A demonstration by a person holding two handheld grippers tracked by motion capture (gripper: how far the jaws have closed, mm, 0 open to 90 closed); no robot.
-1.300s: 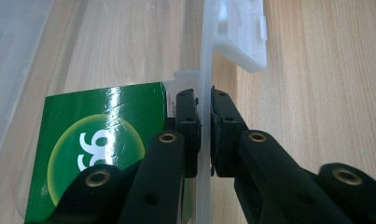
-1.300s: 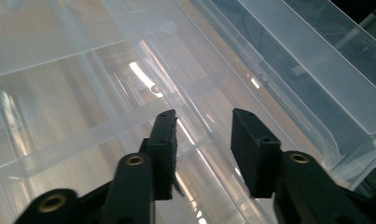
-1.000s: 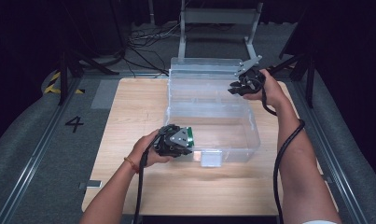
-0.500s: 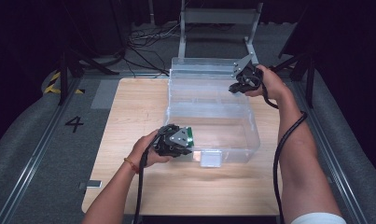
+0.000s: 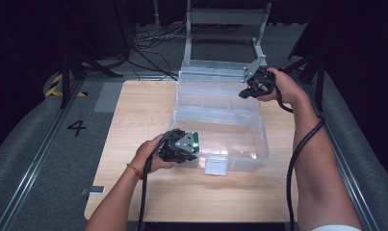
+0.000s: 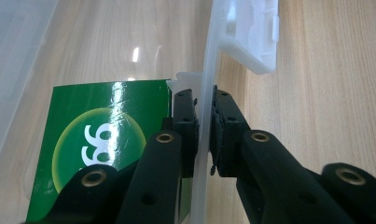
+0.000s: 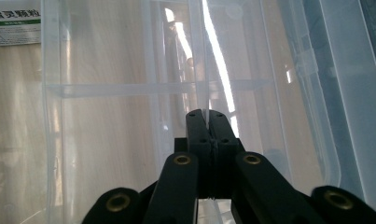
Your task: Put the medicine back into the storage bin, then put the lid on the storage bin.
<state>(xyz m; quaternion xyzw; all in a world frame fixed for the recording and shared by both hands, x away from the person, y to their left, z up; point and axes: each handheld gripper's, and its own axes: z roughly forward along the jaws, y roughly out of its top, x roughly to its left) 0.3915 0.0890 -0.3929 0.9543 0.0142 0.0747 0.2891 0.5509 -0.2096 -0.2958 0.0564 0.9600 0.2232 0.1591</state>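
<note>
A clear plastic box (image 5: 220, 130) sits on the wooden table (image 5: 134, 120), slightly right of centre in the high view, its open lid (image 5: 215, 77) lying toward the top of the frame. A white latch (image 5: 215, 166) hangs from the box's near wall.

The left hand (image 5: 148, 156) comes up from the bottom of the high view, forearm angled toward the upper right, wrist low near the tabletop. It holds the left gripper (image 5: 182, 146) against the box's near-left corner, lower centre of the frame. In the left gripper view the 2 black jaws are pressed together on the box's thin clear wall (image 6: 205, 93), 1 pad on each face of it. A green carton (image 6: 106, 135) lies inside the box, just beside the inner jaw, in the lower left of that view.

The right hand (image 5: 280, 86) is in the upper right of the high view, the arm stretched long from the bottom right corner, wrist bent inward. The right gripper (image 5: 247, 91) points toward the frame's left at the box's far-right rim. Its jaws have just been closing; in the right gripper view they are pressed together on a thin clear edge of the box, above the divided compartments (image 7: 129, 84). A white-and-green carton (image 7: 15, 28) shows at the upper left of that view.
</note>
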